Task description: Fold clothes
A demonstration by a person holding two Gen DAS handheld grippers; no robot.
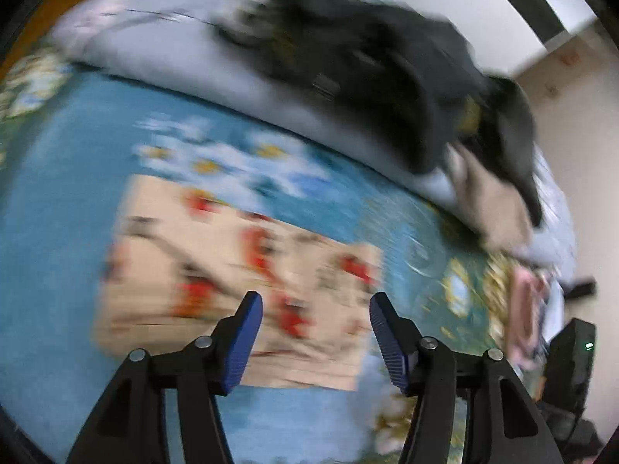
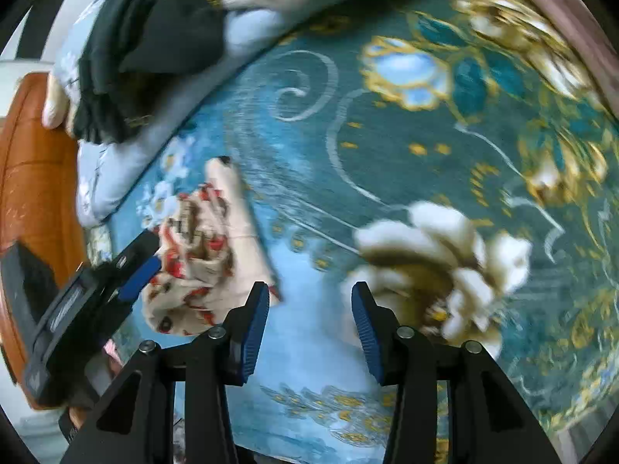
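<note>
A cream garment with a red floral print (image 1: 240,286) lies folded into a flat rectangle on the blue floral bedspread (image 1: 58,201). My left gripper (image 1: 315,301) hovers over its near edge, open and empty. In the right wrist view the same garment (image 2: 205,255) lies at the left, with the left gripper (image 2: 131,270) beside it. My right gripper (image 2: 309,294) is open and empty over the bedspread (image 2: 387,154), to the right of the garment. Both views are motion-blurred.
A pile of dark clothes (image 1: 379,69) lies on a pale blue pillow (image 1: 185,62) at the far side, also in the right wrist view (image 2: 147,50). A beige garment (image 1: 491,201) lies beside it. An orange headboard (image 2: 35,178) stands at the left.
</note>
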